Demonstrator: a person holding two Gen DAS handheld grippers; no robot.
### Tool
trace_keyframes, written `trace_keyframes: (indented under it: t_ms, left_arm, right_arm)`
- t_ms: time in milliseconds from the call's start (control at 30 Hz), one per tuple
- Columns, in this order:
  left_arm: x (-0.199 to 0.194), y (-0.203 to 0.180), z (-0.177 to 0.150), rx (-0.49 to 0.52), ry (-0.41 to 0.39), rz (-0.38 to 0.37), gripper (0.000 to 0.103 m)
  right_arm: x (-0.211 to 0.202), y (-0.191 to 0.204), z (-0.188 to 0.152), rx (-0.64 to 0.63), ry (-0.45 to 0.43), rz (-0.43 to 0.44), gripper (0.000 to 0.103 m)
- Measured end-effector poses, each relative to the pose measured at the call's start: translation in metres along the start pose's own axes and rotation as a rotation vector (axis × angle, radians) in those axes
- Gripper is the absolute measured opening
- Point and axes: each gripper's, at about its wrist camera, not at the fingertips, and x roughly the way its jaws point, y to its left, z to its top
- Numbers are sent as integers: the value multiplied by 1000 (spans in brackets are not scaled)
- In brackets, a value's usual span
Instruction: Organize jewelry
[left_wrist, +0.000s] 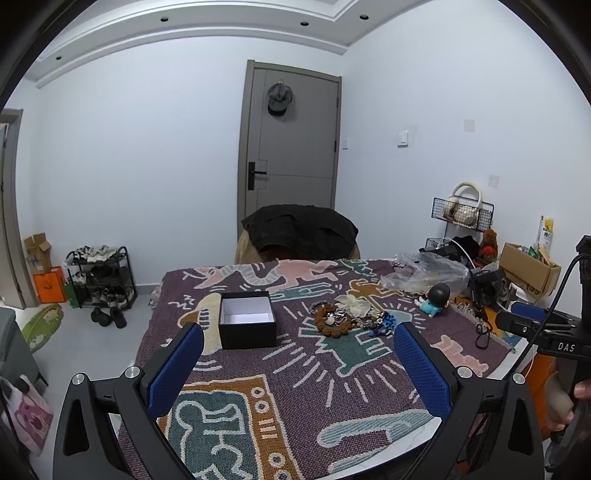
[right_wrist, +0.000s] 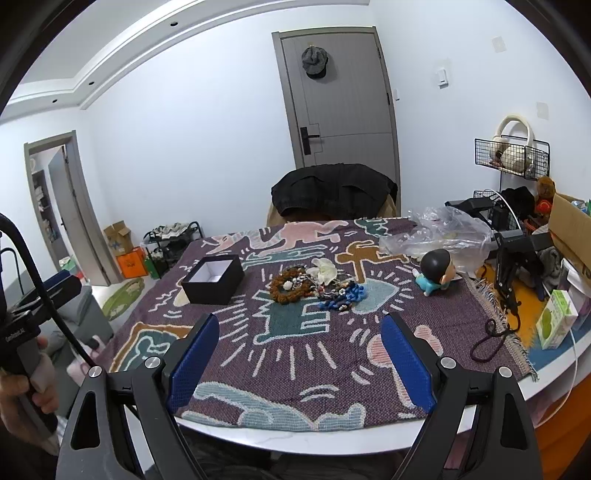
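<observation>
Both claws, the left claw (left_wrist: 299, 345) and the right claw (right_wrist: 299, 338), hang with jaws spread wide and nothing between them, above the near part of the desk (right_wrist: 332, 439). Nothing looks sorted yet: the black box (right_wrist: 213, 279) on the left shows only its bare white inside, while the jewelry pile (right_wrist: 317, 286) lies heaped just right of it on the blanket (right_wrist: 280, 354), so the whole job seems left.

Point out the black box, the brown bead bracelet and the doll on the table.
Black box (left_wrist: 247, 334): left wrist view, front wall.
Brown bead bracelet (right_wrist: 277, 291): right wrist view, left arc.
Doll (right_wrist: 436, 263): right wrist view, head.
</observation>
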Motion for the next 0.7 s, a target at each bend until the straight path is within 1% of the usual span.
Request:
trace_keyframes:
  t_ms: [233, 333, 400, 533, 567, 700]
  left_arm:
    - [8, 2, 3, -9, -12, -20, 103]
    - [15, 4, 6, -23, -4, -48, 103]
    - [22, 3, 9, -27, 0, -64, 103]
    - [35, -1, 14, -19, 3, -81, 102]
    - [41, -2, 16, -18, 8, -88, 101]
    - [62, -5, 21, -29, 46, -118, 91]
  right_arm:
    - [7, -6, 5, 18, 11, 8, 89]
    - [11, -11, 13, 18, 5, -17, 89]
    - [15, -13, 18, 20, 8, -16, 89]
    - [31, -16, 27, 37, 38, 0, 89]
    - [38, -17, 30, 48, 54, 5, 89]
    - [61, -22, 36, 71, 96, 21, 85]
